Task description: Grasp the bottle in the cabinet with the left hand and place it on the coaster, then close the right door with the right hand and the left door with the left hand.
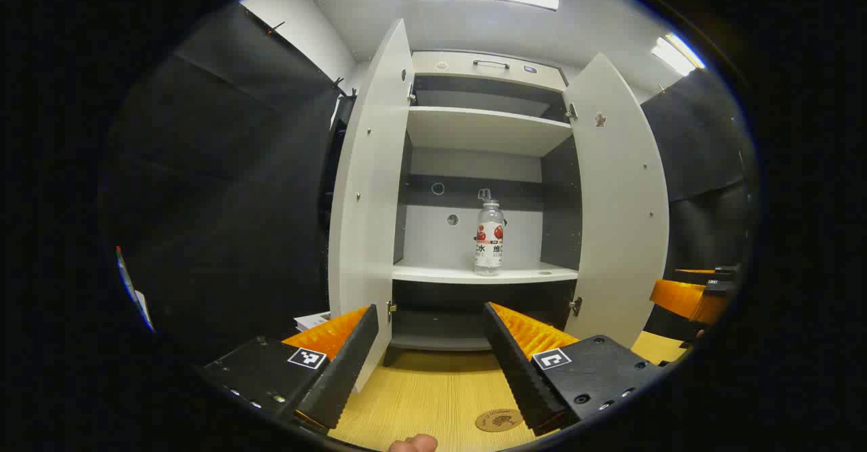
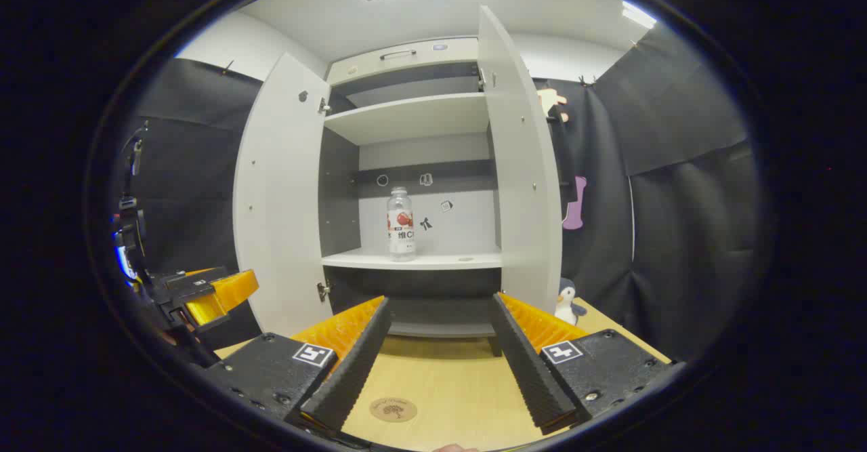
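Observation:
A clear bottle [image 1: 489, 238] [image 2: 401, 225] with a red-and-white label stands upright on the middle shelf [image 1: 484, 274] of the white cabinet. Both doors are swung wide: the left door [image 1: 369, 188] [image 2: 278, 194] and the right door [image 1: 620, 201] [image 2: 521, 167]. A round brown coaster [image 1: 499, 419] [image 2: 393, 409] lies on the wooden table in front of the cabinet. My left gripper [image 1: 430, 310] is open and empty, held back from the cabinet, above the table. My right gripper [image 2: 440, 301] is likewise open and empty. Each gripper appears at the other view's edge [image 1: 698, 296] [image 2: 210, 289].
The cabinet has an empty upper shelf [image 1: 484, 127] and a top drawer with a handle [image 1: 491, 64]. A small penguin toy [image 2: 567, 301] sits on the table to the right of the right door. Some white paper [image 1: 311, 320] lies left of the cabinet. Black cloth walls close in both sides.

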`<state>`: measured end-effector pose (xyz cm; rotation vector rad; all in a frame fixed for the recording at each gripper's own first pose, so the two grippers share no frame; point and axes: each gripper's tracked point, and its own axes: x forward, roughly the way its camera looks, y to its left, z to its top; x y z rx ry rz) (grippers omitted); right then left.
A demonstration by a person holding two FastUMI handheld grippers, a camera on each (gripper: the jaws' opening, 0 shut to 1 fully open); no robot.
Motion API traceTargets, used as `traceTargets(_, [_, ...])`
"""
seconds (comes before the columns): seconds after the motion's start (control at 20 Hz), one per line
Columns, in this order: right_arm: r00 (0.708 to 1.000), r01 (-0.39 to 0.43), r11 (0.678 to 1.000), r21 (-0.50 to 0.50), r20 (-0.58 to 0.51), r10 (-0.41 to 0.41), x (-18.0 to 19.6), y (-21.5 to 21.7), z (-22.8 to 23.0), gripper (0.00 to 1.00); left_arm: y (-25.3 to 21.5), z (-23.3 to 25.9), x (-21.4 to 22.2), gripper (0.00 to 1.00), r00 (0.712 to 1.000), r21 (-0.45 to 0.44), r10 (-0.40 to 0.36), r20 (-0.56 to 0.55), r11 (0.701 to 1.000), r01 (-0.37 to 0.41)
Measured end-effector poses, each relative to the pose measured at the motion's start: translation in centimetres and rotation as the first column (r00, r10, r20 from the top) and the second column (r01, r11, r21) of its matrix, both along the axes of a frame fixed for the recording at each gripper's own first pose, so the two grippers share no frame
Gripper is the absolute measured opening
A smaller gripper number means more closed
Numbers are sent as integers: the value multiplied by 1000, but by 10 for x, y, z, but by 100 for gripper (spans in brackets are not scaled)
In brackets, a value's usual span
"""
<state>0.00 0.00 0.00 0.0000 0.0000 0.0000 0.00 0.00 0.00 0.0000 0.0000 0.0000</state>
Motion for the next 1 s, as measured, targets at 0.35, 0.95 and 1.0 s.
traceTargets(0.35, [1000,1,1000,10,-7,-1,0,-1,-1,97,-6,1,0,94,1000,21,-15,6,1000,15])
traceTargets(0.95, [1000,-7,1000,-8,4,7,-5,1,7,97,-8,4,-2,94,1000,23,-12,13,1000,11])
traceTargets(1.0, [1000,-7,1000,-8,3,7,-5,2,7,97,-8,4,-1,95,1000,22,-12,11,1000,12])
